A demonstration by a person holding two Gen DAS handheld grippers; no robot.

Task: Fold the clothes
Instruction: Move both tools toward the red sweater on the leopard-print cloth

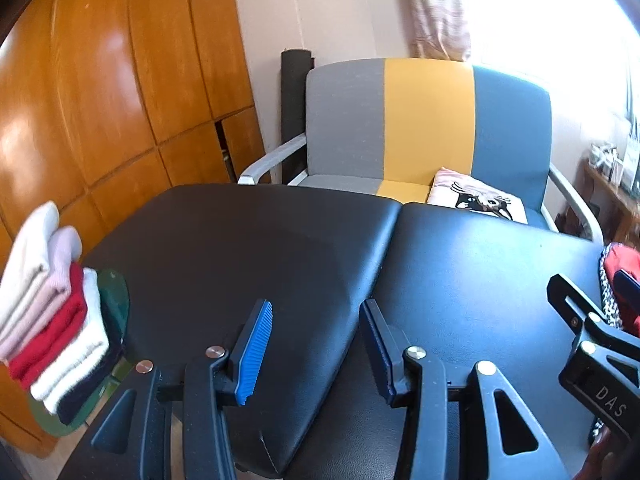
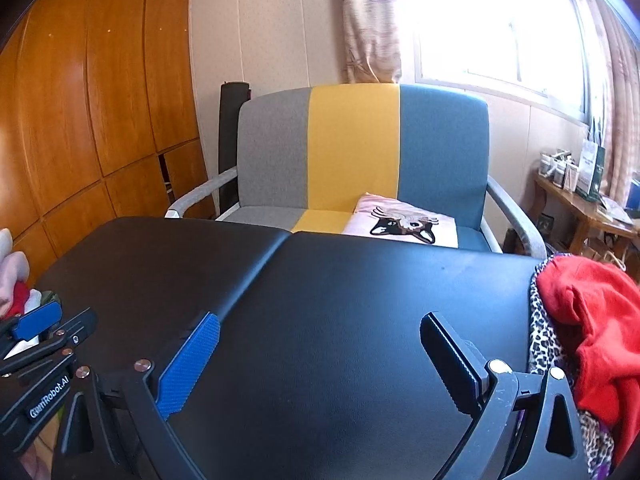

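Note:
A stack of folded clothes (image 1: 52,304) in white, pink, red and dark layers sits at the left edge of the black padded table (image 1: 248,248). A heap of unfolded clothes, a red garment (image 2: 596,320) over a leopard-print one (image 2: 546,340), lies at the table's right edge. My left gripper (image 1: 316,316) is open and empty above the table's near middle. My right gripper (image 2: 320,332) is open and empty above the table, with the heap just right of its right finger. The right gripper also shows at the right of the left wrist view (image 1: 592,344).
A grey, yellow and blue armchair (image 2: 356,148) with a cat-print cushion (image 2: 404,222) stands behind the table (image 2: 360,280). Wooden wardrobe doors (image 1: 100,92) fill the left. A wooden side table (image 2: 584,208) with small items stands at the right under a bright window.

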